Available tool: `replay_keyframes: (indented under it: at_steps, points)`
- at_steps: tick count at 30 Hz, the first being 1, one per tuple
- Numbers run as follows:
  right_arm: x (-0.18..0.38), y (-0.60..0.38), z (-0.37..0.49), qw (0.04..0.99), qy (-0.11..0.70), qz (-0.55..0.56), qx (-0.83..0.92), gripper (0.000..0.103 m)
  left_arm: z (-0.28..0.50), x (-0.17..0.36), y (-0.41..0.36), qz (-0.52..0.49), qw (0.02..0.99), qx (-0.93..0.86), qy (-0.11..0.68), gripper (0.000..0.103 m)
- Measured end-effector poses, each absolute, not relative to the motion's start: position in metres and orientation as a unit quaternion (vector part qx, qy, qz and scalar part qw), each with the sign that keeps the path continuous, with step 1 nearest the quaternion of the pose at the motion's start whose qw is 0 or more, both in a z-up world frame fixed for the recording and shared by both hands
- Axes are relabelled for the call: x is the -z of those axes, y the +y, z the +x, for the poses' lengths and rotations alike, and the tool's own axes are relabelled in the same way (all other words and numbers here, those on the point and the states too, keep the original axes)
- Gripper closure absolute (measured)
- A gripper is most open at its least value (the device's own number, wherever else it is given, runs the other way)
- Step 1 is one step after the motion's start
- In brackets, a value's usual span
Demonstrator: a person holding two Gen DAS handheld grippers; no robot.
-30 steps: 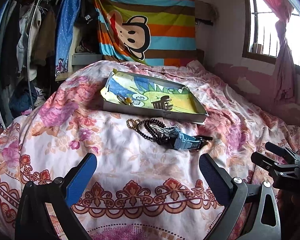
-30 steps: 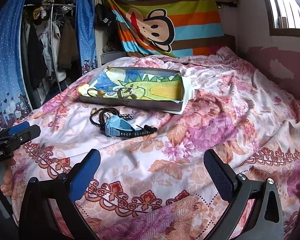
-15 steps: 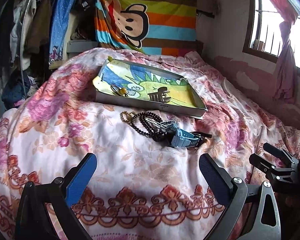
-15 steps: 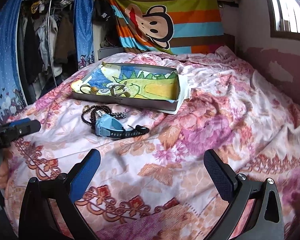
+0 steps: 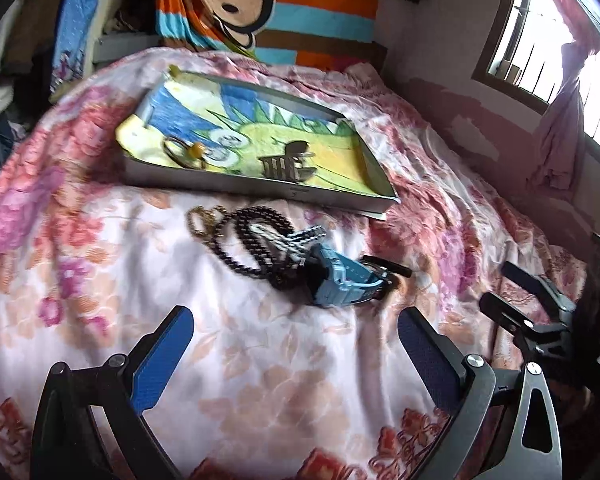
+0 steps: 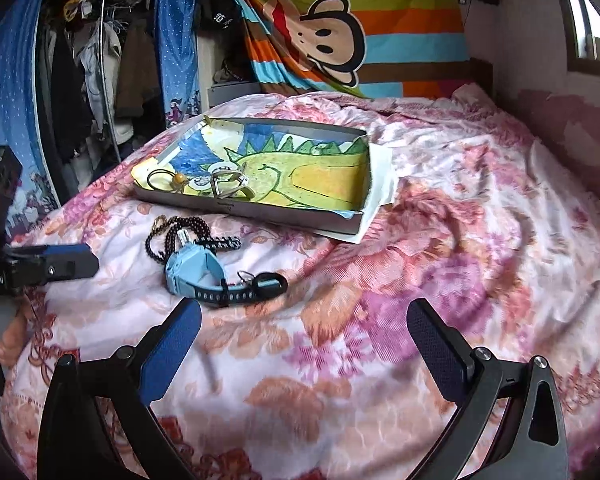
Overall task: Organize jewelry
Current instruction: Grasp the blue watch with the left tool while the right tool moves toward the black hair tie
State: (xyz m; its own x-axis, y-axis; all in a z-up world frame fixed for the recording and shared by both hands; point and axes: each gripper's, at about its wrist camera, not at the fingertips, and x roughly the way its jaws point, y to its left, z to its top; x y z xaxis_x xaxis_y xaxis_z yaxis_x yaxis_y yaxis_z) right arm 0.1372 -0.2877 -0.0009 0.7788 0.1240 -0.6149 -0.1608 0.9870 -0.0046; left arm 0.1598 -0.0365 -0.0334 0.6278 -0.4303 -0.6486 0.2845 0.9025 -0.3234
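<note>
Floral pink bedspread (image 5: 260, 380) fills both views, rumpled. Left gripper (image 5: 296, 344) hovers over it, jaws spread wide, blue pads (image 5: 160, 360) with nothing between them. Right gripper (image 6: 304, 344) likewise wide and empty; it also shows in the left view at 3 o'clock, dark and low over the bedspread.

Jewelry pile, left view, just past the fingertips toward 12 o'clock:
- blue watch (image 5: 344, 280), lying on its side, dark strap end trailing toward 3 o'clock
- black beads (image 5: 256, 240), looped, touching the watch on its 10 o'clock side
- gold chain (image 5: 202, 218), small, at 9 o'clock of the beads, touching or just beside them; cannot tell which
- a black-and-white braided piece lies across the beads and meets the watch; blurred, kind unclear

Same pile in the right view sits at 11 o'clock of the fingertips, the watch nearest, its strap running toward 3 o'clock with a small wire ring at the strap.

Tray (image 5: 372, 168), shallow, grey-walled, lies beyond the pile at 12 o'clock, near but apart from it. Its floor is lined with a crayon drawing in blue, green and yellow. In it:
- hair tie (image 5: 182, 152), dark loop with a yellow bead, near the left end
- claw clip (image 5: 288, 162), dark, near the front wall, mid-tray

White paper pokes out under the tray's right end in the right view.

Left gripper's body shows at 9 o'clock in the right view, with part of a hand (image 6: 10, 340) below it.

Striped monkey cloth (image 6: 340, 28) hangs on the far wall at 12 o'clock.
</note>
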Motion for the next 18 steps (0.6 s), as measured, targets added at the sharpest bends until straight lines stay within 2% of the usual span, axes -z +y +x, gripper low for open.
replay_keyframes:
  at_steps: [1, 2, 6, 7, 12, 14, 18]
  points:
    - [0.003, -0.287, 0.142, 0.942, 0.324, -0.027, -0.082, 0.006, 0.164, 0.034, -0.038, -0.098, 0.894, 0.205, 0.386, 0.001]
    - [0.005, -0.286, 0.147, 0.941, 0.326, -0.026, -0.089, 0.015, 0.169, 0.035, -0.041, -0.102, 0.890, 0.213, 0.389, 0.002]
    - [0.015, -0.280, 0.162, 0.933, 0.340, -0.032, -0.111, 0.030, 0.187, 0.038, -0.052, -0.110, 0.877, 0.235, 0.404, 0.014]
    - [0.018, -0.278, 0.165, 0.931, 0.345, -0.034, -0.117, 0.037, 0.190, 0.039, -0.054, -0.112, 0.875, 0.238, 0.407, 0.018]
    - [0.028, -0.266, 0.174, 0.920, 0.363, -0.053, -0.139, 0.051, 0.207, 0.048, -0.062, -0.117, 0.859, 0.255, 0.429, 0.034]
    - [0.031, -0.262, 0.177, 0.917, 0.368, -0.061, -0.143, 0.059, 0.213, 0.051, -0.067, -0.111, 0.854, 0.258, 0.438, 0.041]
    - [0.039, -0.260, 0.187, 0.909, 0.385, -0.062, -0.147, 0.068, 0.220, 0.056, -0.077, -0.089, 0.848, 0.265, 0.450, 0.052]
